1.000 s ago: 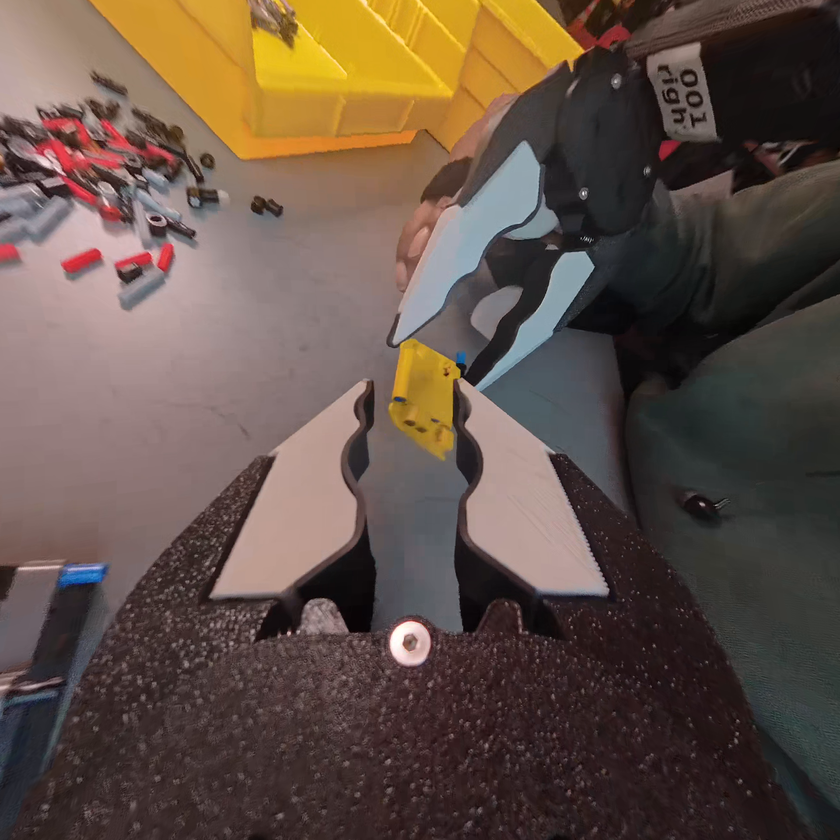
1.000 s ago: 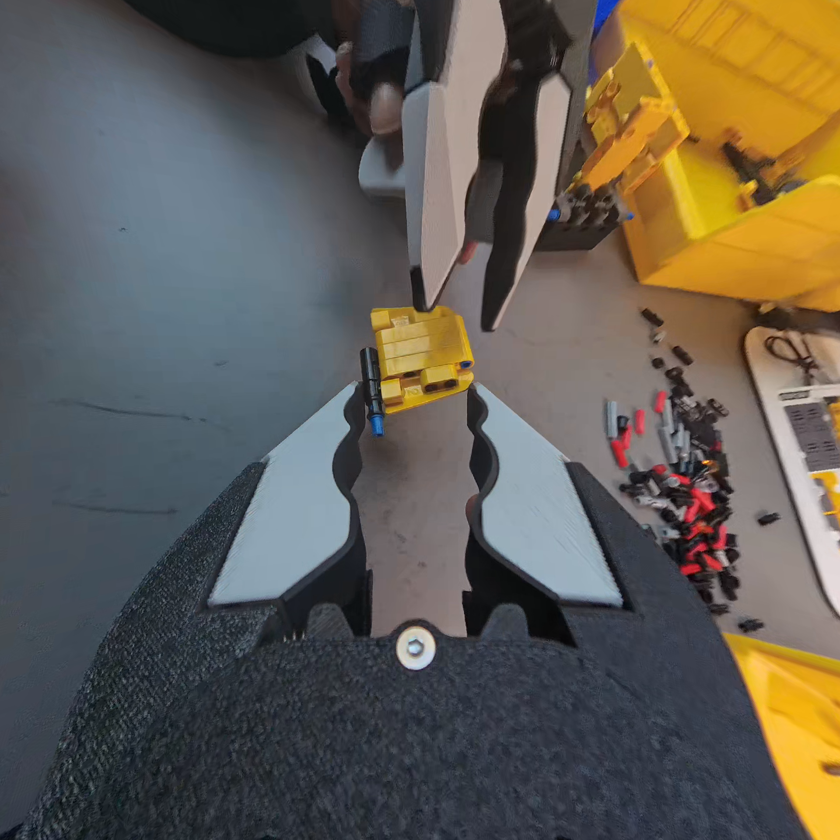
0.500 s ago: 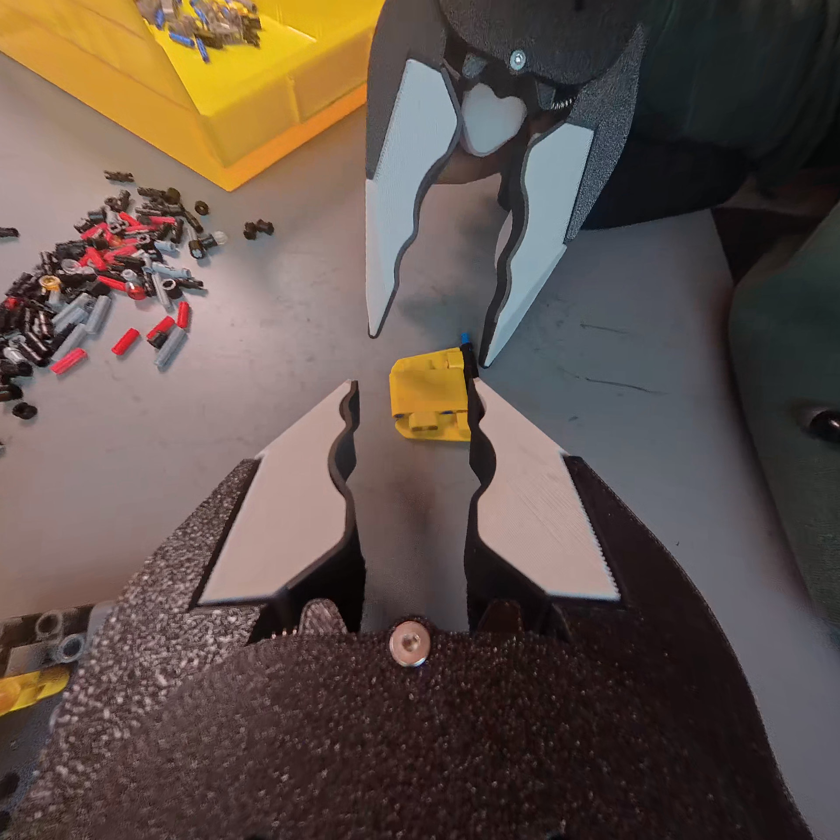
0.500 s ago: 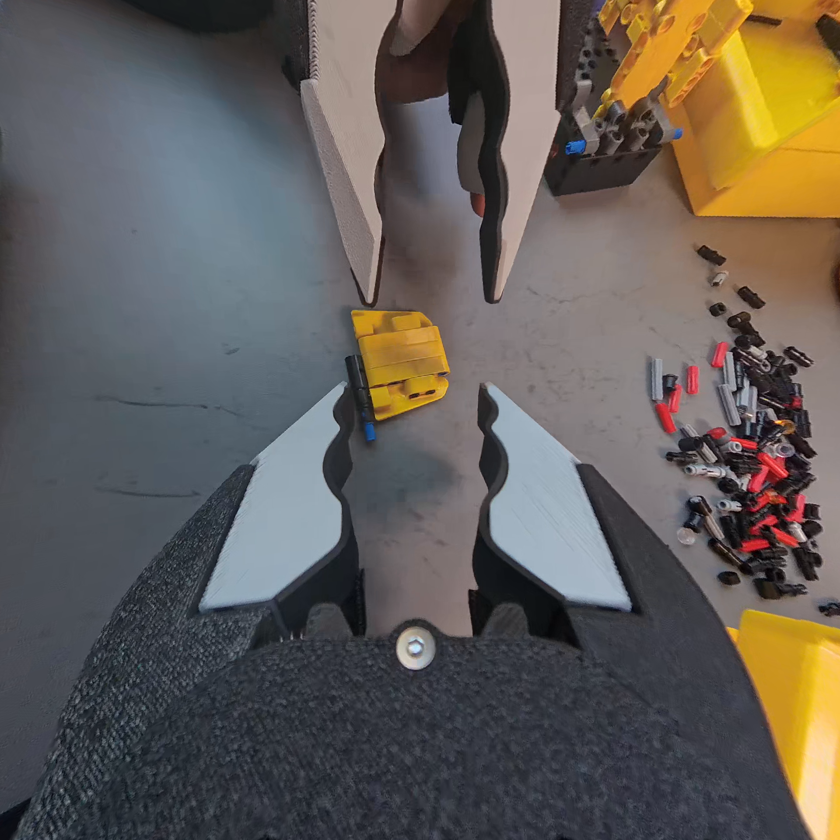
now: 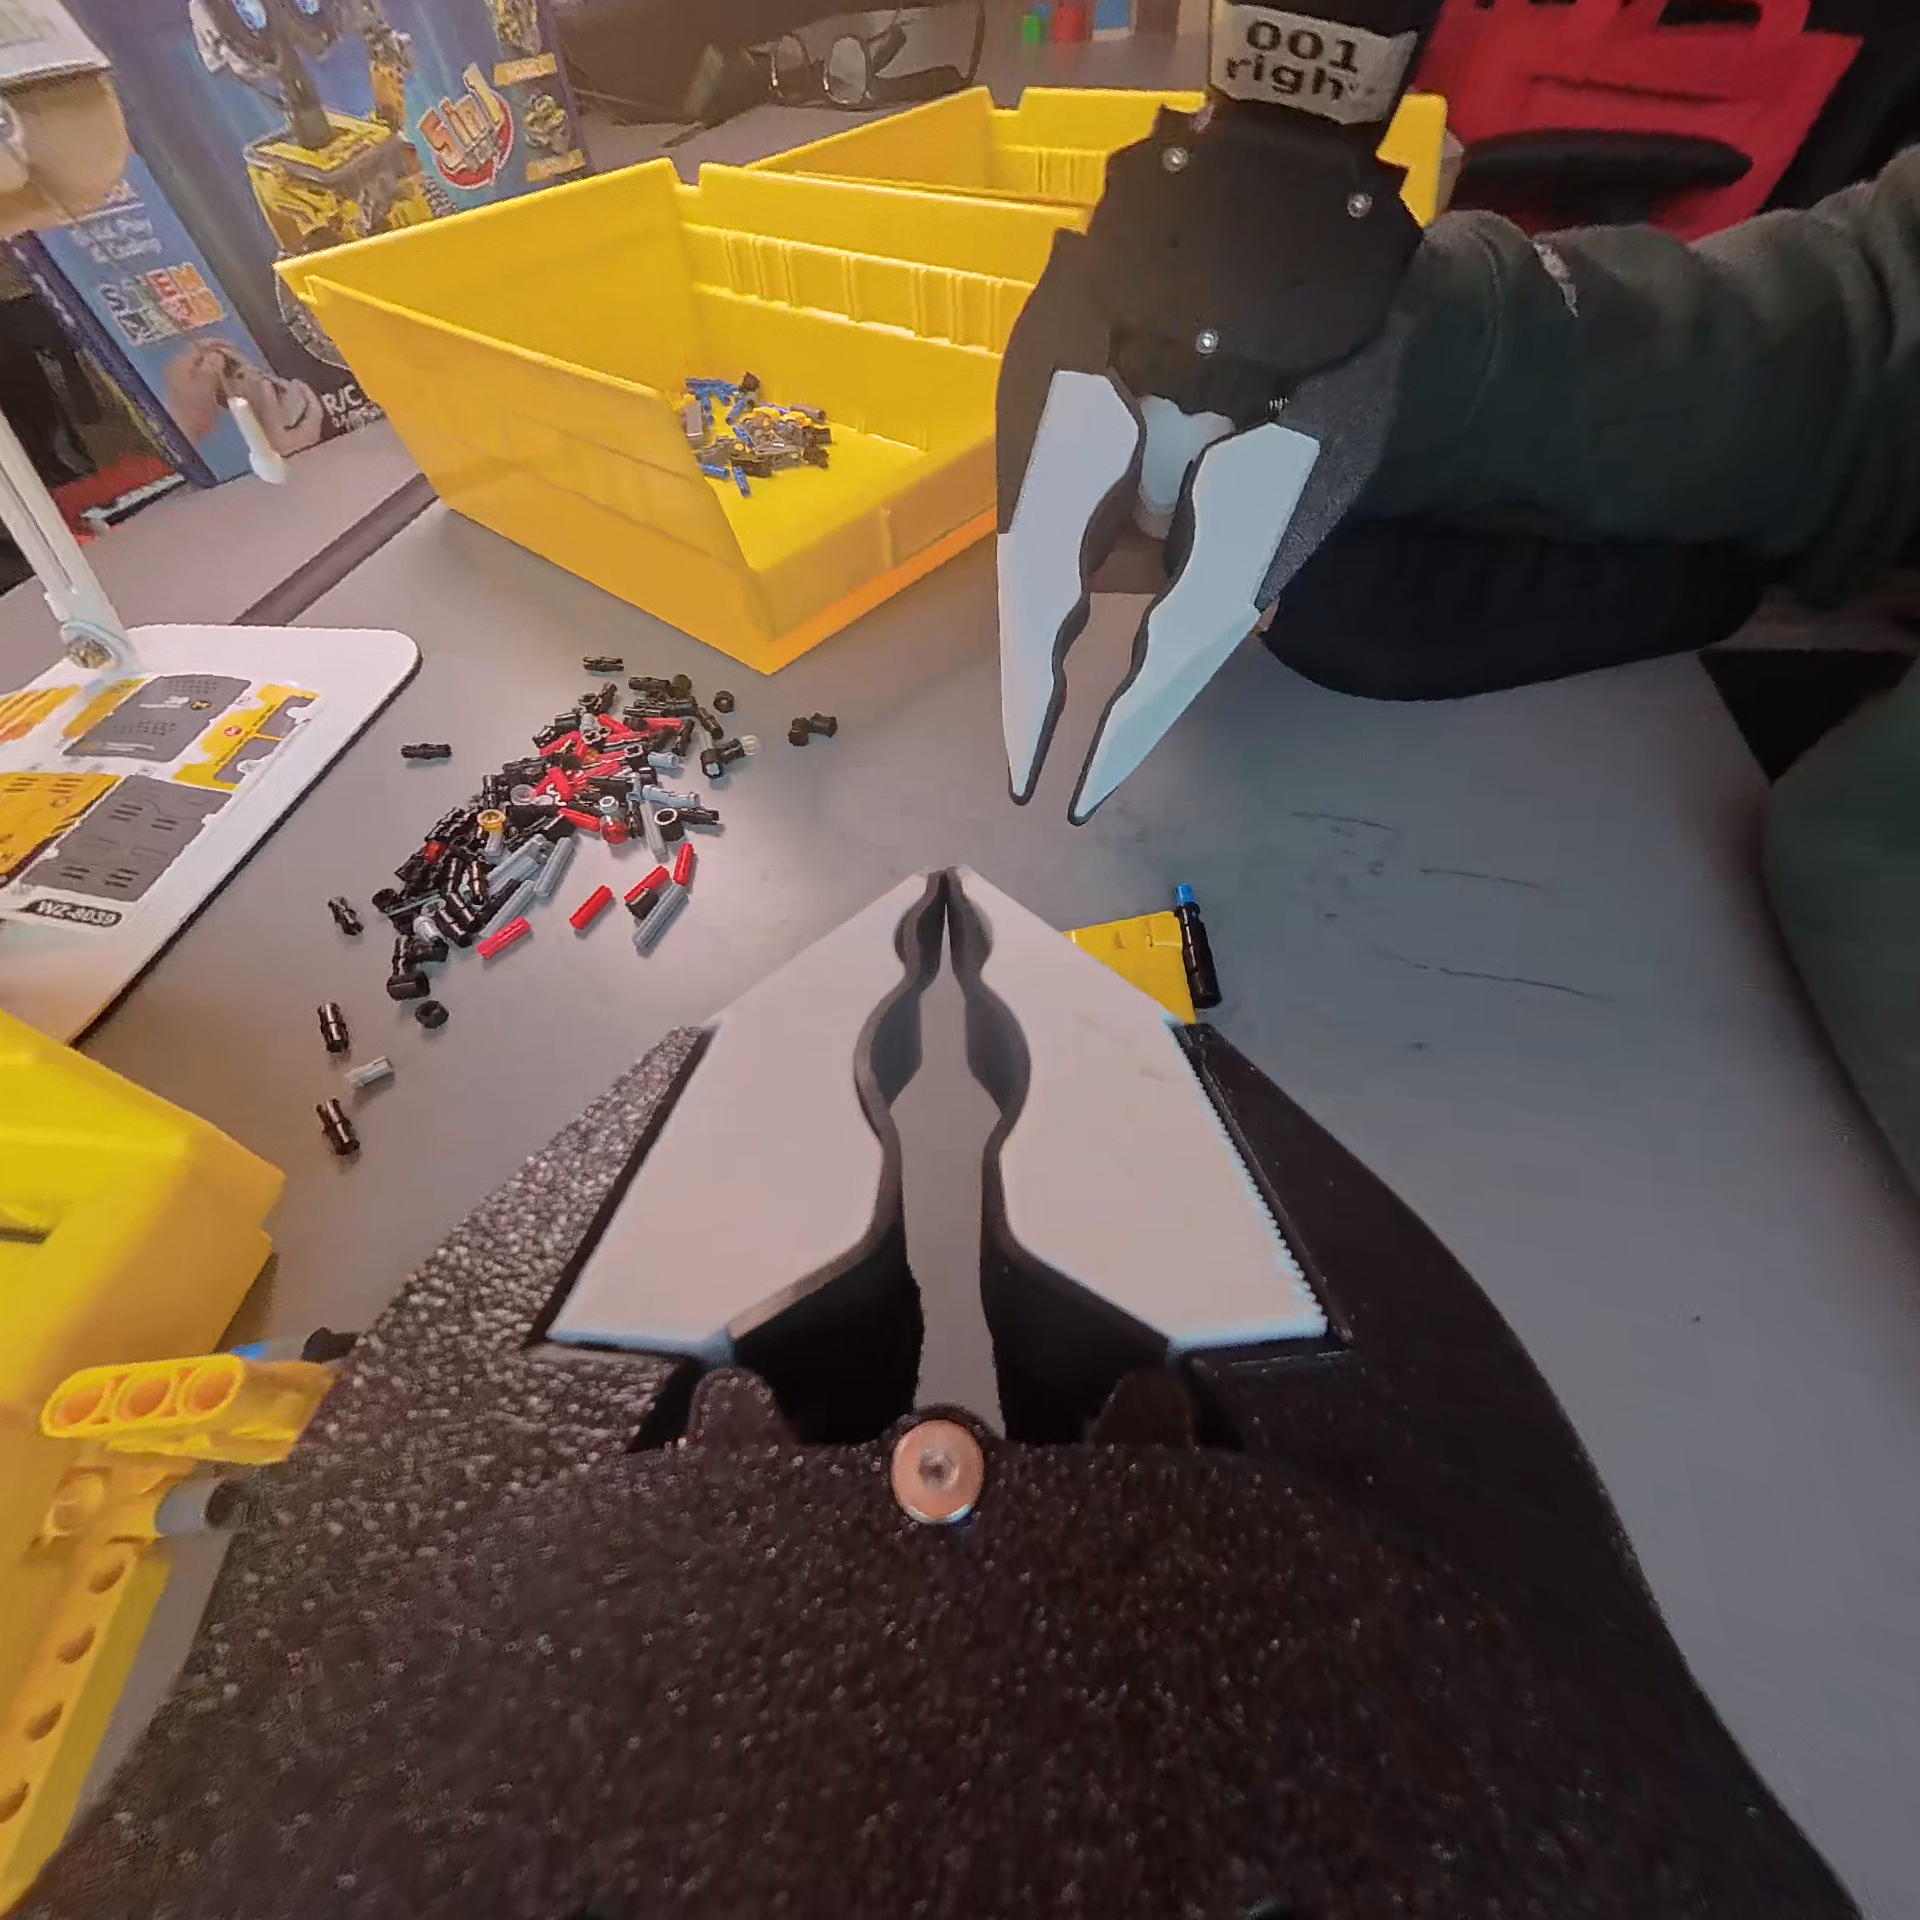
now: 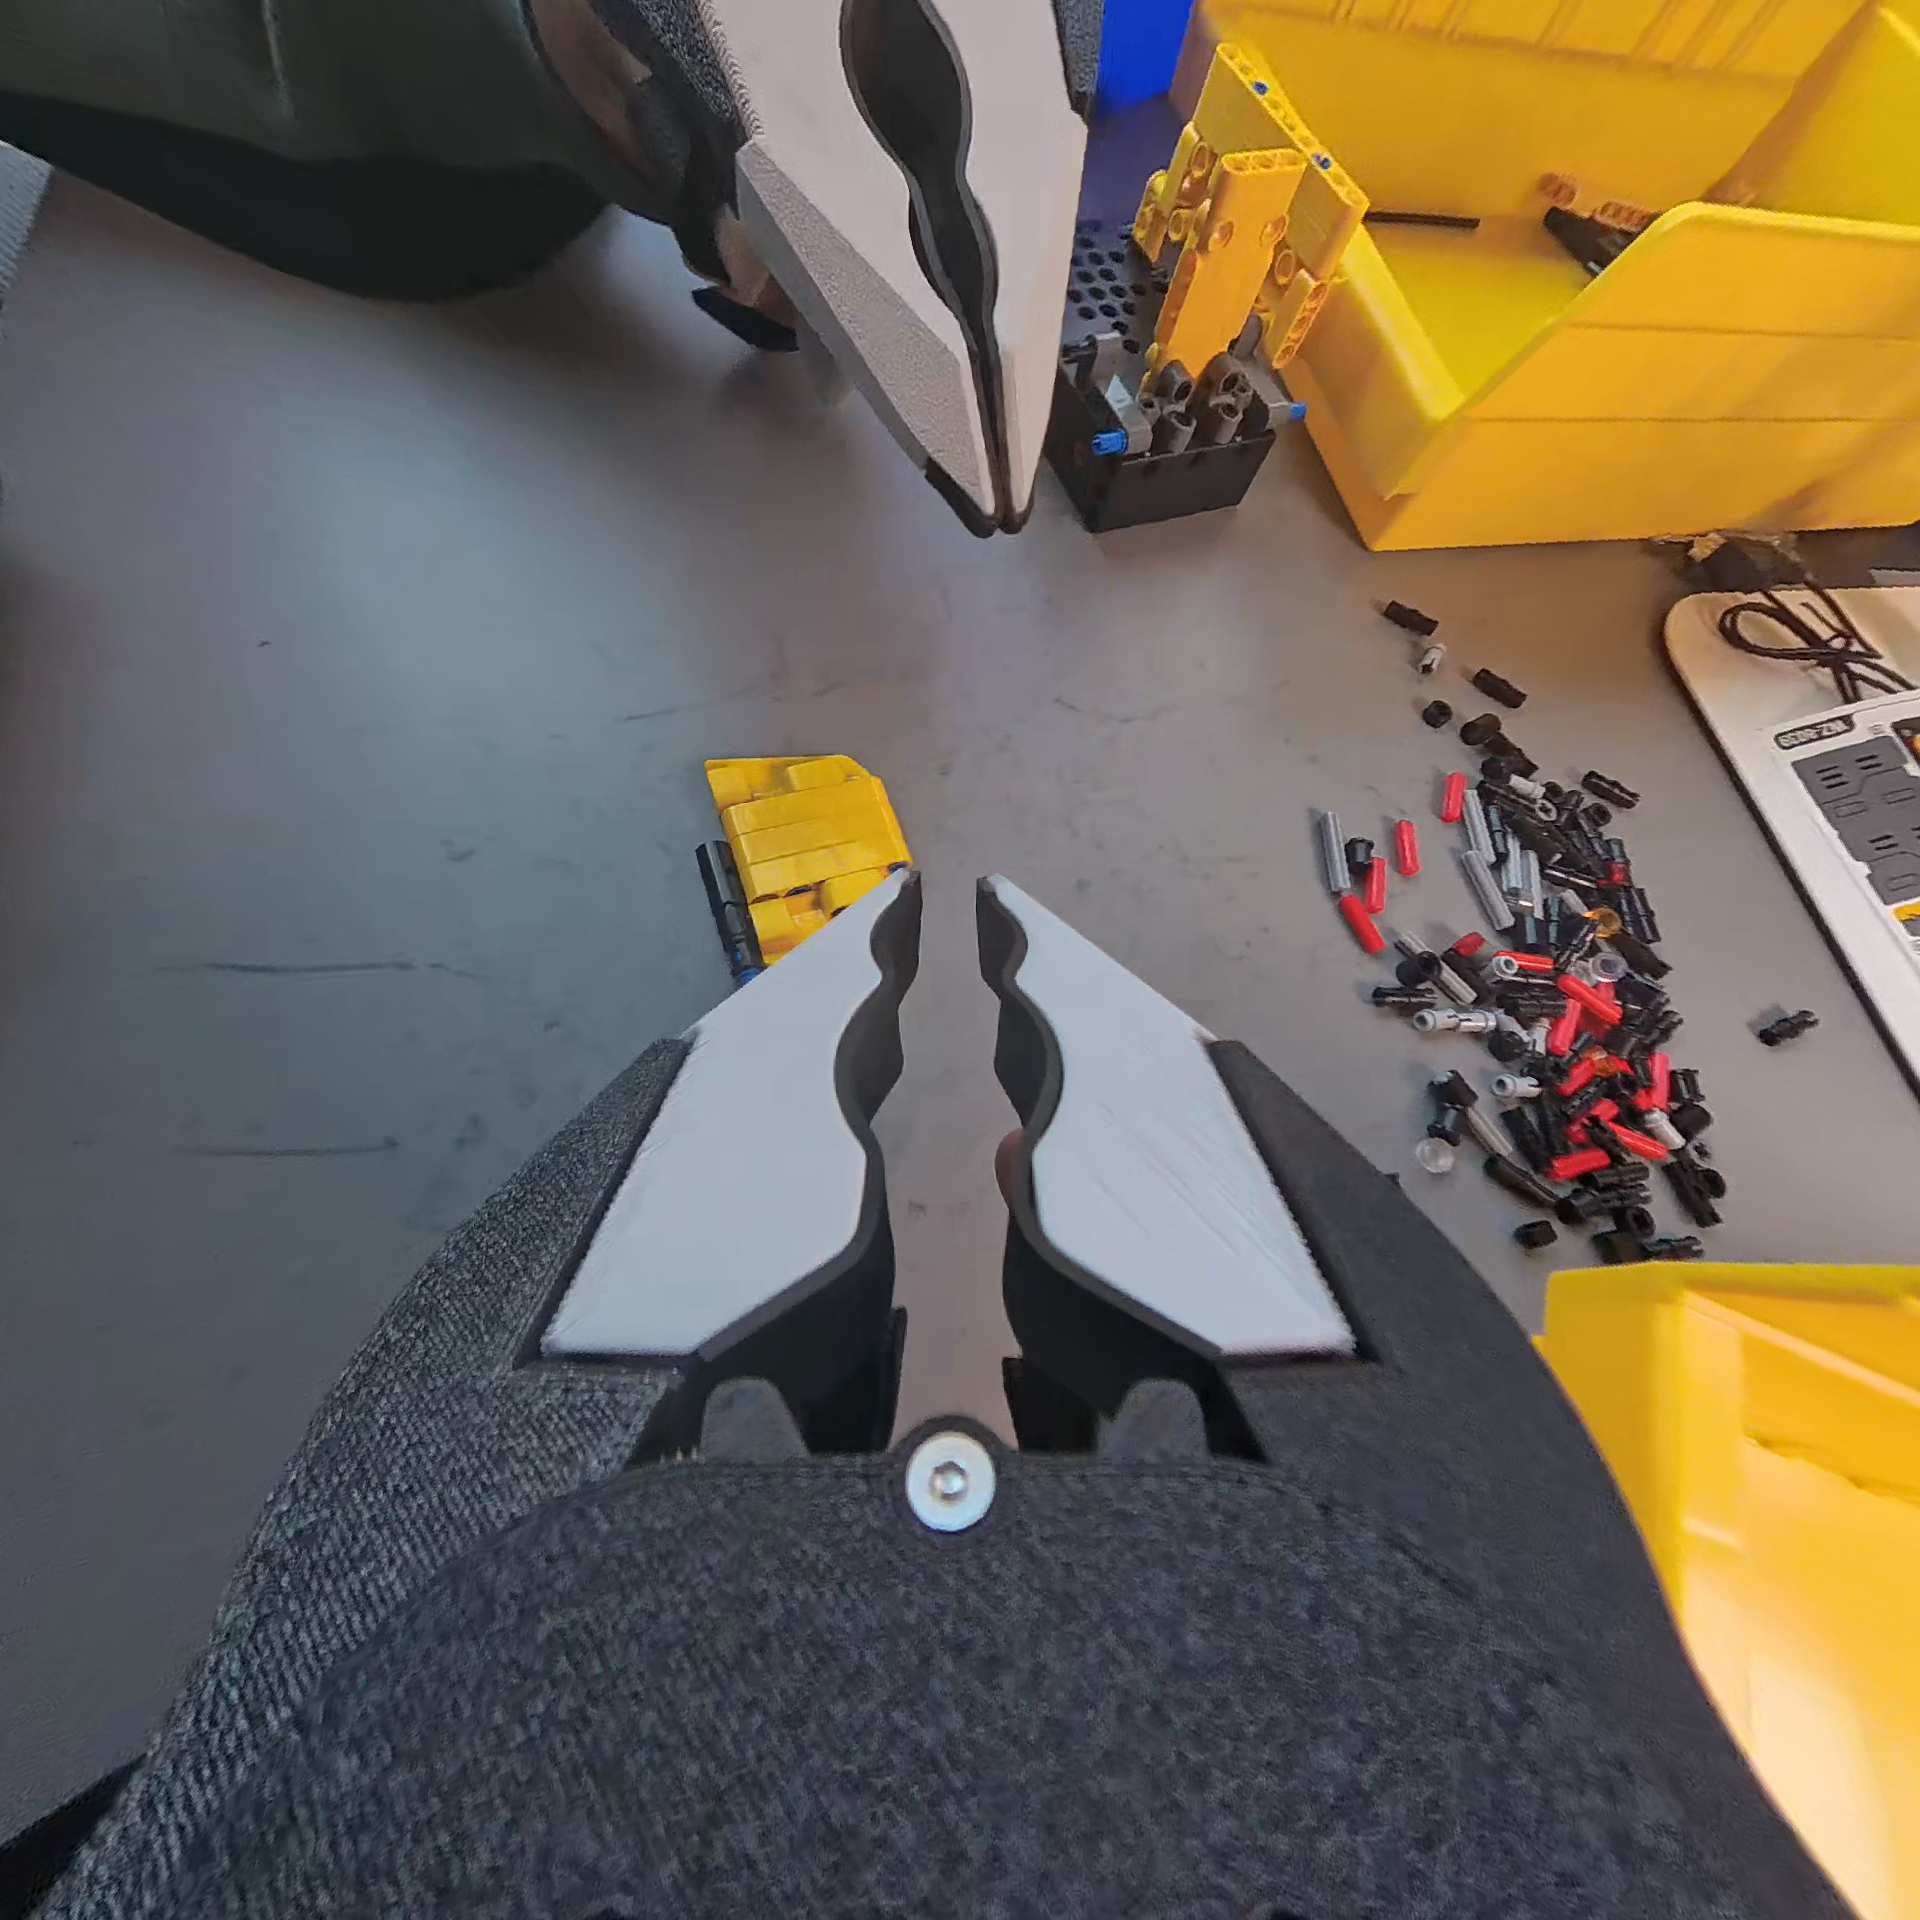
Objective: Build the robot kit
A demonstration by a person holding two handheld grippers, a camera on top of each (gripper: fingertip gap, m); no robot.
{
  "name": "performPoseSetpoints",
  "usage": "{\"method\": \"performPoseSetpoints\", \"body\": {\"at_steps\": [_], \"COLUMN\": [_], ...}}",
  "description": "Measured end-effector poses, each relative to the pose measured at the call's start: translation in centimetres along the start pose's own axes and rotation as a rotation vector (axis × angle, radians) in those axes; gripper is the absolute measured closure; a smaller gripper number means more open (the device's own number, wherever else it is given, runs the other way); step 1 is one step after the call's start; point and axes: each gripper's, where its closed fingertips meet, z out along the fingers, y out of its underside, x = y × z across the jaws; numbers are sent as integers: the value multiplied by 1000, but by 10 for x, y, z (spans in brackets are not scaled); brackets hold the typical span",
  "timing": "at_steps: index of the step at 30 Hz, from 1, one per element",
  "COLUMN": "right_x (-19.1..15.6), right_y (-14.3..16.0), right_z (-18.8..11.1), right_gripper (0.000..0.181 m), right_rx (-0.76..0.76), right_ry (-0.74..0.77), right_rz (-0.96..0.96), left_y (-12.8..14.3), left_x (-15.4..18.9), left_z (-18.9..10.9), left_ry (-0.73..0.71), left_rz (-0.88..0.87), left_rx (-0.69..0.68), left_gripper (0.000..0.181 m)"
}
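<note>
My left gripper [image 5: 948, 883] hangs above the grey table [image 5: 1455, 1039] with its tongs pressed together on nothing; my right gripper [image 6: 948, 883] shows tongs a narrow gap apart, empty too; the yellow brick piece [image 6: 805, 842] with its black pin [image 6: 722, 899] lies flat on the table, just beside both sets of tips; a heap of small pins [image 6: 1558, 987] sits off to one side, near a yellow bin [image 5: 623, 416].

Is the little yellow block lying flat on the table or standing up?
Lying flat. The little yellow block rests broad side down on the grey table, beside the right tongs, which hold nothing.
</note>
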Motion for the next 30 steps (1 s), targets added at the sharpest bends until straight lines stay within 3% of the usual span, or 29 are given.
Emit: {"method": "performPoseSetpoints", "body": {"at_steps": [6,10,15,23,27,30], "right_x": [-35,-40,-45,-30,-22,26], "right_y": [16,21,29,29,6,-38], "right_z": [-1,3,10,12,4,-17], "right_gripper": [163,163,173,173,159,156], "right_rx": [-74,-119,-186,-195,-69,156], "right_ry": [-203,-206,-193,-108,-94,113], "right_rz": [-2,-33,-81,-75,-30,40], "left_y": [17,26,34,19,-4,-20], "left_x": [24,28,29,9,-13,-34], "left_z": [11,16,18,13,1,-15], "left_ry": [91,88,89,-15,-123,-226], "left_rz": [120,152,140,88,11,-46], "left_rx": [-97,-159,-211,-127,9,119], "left_gripper": [181,180,165,159,152,149]}}
